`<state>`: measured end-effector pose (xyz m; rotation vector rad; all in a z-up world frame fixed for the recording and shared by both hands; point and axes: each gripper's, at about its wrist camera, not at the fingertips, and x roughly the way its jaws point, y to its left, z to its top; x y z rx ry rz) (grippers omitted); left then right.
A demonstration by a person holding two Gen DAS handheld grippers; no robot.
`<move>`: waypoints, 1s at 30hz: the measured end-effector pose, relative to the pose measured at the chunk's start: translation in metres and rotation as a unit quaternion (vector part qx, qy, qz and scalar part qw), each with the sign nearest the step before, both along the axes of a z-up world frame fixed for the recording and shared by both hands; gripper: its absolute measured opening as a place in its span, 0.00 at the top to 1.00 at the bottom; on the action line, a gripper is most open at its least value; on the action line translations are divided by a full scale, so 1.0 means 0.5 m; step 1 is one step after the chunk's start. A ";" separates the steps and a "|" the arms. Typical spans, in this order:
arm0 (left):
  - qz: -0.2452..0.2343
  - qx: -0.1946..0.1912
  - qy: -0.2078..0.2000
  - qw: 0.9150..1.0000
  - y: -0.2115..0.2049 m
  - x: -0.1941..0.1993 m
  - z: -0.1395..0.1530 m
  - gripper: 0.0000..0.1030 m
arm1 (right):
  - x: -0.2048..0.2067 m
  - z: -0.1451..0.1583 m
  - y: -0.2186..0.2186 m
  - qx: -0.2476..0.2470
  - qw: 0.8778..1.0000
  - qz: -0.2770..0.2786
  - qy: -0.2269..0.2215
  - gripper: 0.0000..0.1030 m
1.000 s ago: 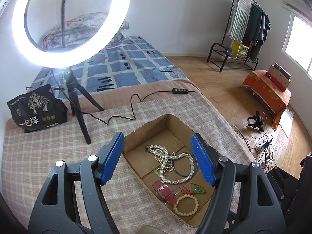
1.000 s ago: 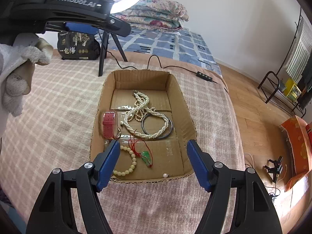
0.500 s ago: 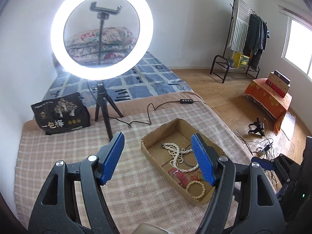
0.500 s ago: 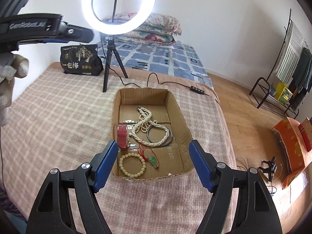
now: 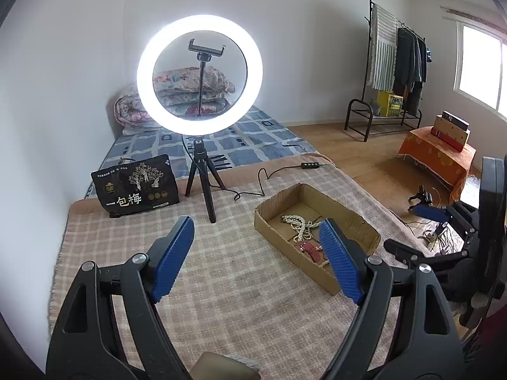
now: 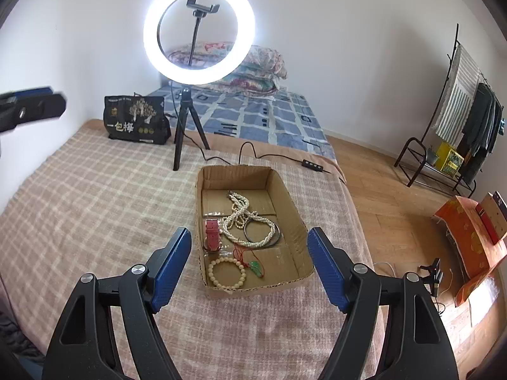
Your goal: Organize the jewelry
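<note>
Both grippers are hovering spread and empty: the left gripper (image 5: 256, 253), the right gripper (image 6: 248, 266). Centre frame, the shallow brown cardboard box (image 6: 286, 190) is holding a limp white pearl necklace (image 6: 242, 218), likely light and slippery; pinching a bunched loop looks safest.

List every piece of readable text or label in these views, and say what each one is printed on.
"一包梅": large white characters on the black bag standing on the bed beside the ring light tripod.
Small line of print along the top of that bag: too small to read.
Print on the yellow box under the clothes rack: blurred, unreadable.
The cardboard box and the jewelry show no text.
</note>
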<state>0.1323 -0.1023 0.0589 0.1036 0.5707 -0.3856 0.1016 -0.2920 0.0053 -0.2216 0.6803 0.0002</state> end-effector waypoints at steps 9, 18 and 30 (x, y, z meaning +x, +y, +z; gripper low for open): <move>0.003 0.012 -0.028 1.000 -0.004 -0.072 -0.003 0.00 | -0.028 0.010 0.005 0.005 0.999 -0.019 -0.032 0.22; 0.004 0.005 -0.012 1.000 0.002 -0.090 -0.034 0.00 | -0.036 -0.008 0.004 0.016 0.999 -0.030 -0.039 0.22; 0.003 0.022 0.012 1.000 -0.005 -0.082 -0.079 0.00 | -0.014 -0.033 -0.007 0.032 0.998 -0.044 -0.025 0.22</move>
